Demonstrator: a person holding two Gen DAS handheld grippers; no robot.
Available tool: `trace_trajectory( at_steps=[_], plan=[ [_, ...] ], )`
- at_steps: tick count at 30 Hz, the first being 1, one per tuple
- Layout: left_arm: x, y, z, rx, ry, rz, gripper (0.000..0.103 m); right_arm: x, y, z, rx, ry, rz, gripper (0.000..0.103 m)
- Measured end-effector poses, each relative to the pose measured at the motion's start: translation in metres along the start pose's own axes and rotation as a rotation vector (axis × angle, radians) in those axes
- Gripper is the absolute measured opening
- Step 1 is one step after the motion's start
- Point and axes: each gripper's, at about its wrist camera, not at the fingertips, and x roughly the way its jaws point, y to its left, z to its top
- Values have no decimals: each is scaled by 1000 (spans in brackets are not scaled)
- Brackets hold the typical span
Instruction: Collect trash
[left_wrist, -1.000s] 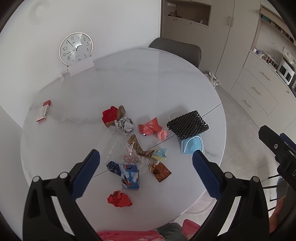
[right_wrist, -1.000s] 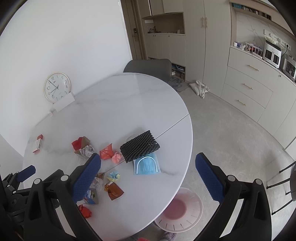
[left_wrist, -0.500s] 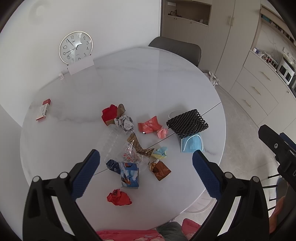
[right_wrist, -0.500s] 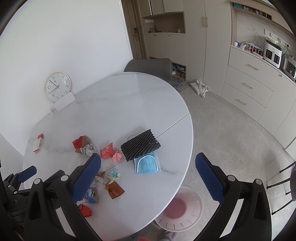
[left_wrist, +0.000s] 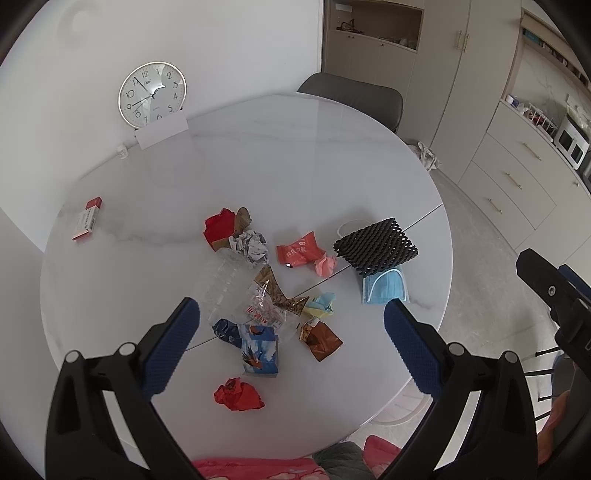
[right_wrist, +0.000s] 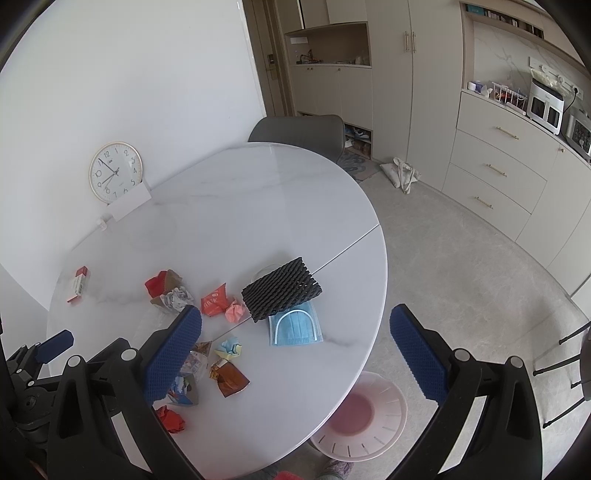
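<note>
Trash litters the near half of the round table (left_wrist: 332, 155), from the springy black foam net (left_wrist: 376, 245) and limp blue mask (left_wrist: 386, 288) by the right edge down to the red paper ball (left_wrist: 239, 394) at the near edge. It all looks light and crushable, so pinch each piece's bunched middle. Left gripper (left_wrist: 291, 336) and right gripper (right_wrist: 295, 347) hover, fingers spread wide, grasping nothing.

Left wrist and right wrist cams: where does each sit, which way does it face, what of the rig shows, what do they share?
Left wrist: on the left tongs, above the near table edge, looking down across the trash toward the clock; own open blue-padded fingers show, the right tongs at far right.
Right wrist: on the right tongs, further right, facing the table edge, floor and pink bin; own open fingers show, left tongs at lower left.
Shared: clock, black foam net on the blue face mask, red crumpled wrapper.
</note>
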Motion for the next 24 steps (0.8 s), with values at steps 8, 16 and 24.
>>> trace_trajectory(
  at_steps=[8,16,24],
  plan=[
    [1,0,1,1,1,1,96,3,1,3,-1,7,2,101],
    [3,1,3,1,4,2,96,6,1,5,1,12,3,101],
    [6,1,4,1,9,3,96,9,0,6,2,16,4,101]
  ],
)
